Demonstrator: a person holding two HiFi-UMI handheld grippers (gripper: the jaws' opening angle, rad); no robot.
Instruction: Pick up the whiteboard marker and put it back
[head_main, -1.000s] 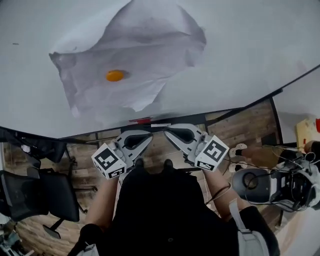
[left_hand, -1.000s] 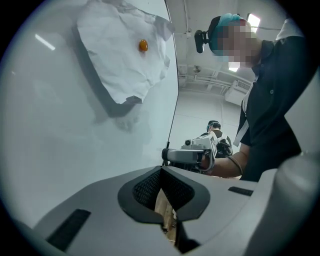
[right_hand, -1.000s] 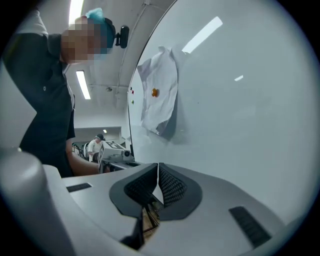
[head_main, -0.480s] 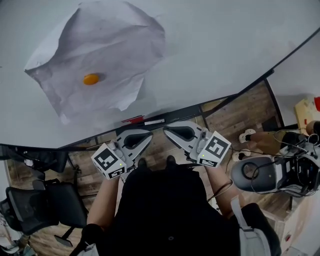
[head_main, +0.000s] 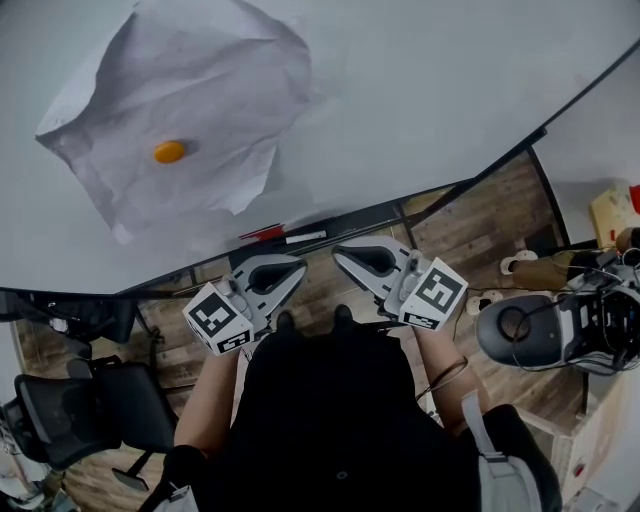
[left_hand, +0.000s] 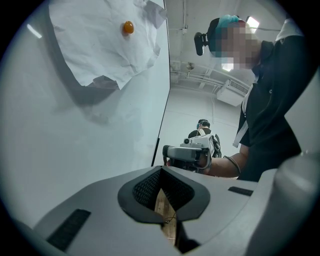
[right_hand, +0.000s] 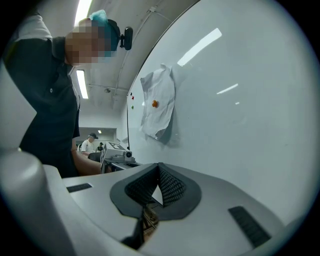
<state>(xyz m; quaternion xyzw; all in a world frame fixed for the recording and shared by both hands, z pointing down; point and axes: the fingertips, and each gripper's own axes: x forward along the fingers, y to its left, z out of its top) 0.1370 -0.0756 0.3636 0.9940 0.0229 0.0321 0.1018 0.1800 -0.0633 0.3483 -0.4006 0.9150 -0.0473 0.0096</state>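
Note:
A red marker (head_main: 262, 233) and a white marker (head_main: 305, 237) lie end to end on the dark tray (head_main: 360, 220) under the whiteboard (head_main: 420, 90). My left gripper (head_main: 298, 268) and right gripper (head_main: 340, 255) hover side by side just below the tray, a short way from the markers. Both are shut with nothing between their jaws. In the left gripper view the left gripper (left_hand: 161, 170) points along the board, with the right gripper (left_hand: 187, 152) beyond it. The right gripper view shows the right gripper (right_hand: 159, 166) pointing at the board and the left gripper (right_hand: 116, 150) beside it. Neither gripper view shows the markers.
A crumpled sheet of paper (head_main: 200, 90) hangs on the board under an orange magnet (head_main: 169, 152). A black office chair (head_main: 90, 410) stands at the lower left. A grey headset-like device (head_main: 530, 335) with cables sits at the right. Wooden floor lies below.
The board, paper and magnet have slid left in the head view, and the markers on the tray show more plainly. Both grippers stay shut and hold almost the same place.

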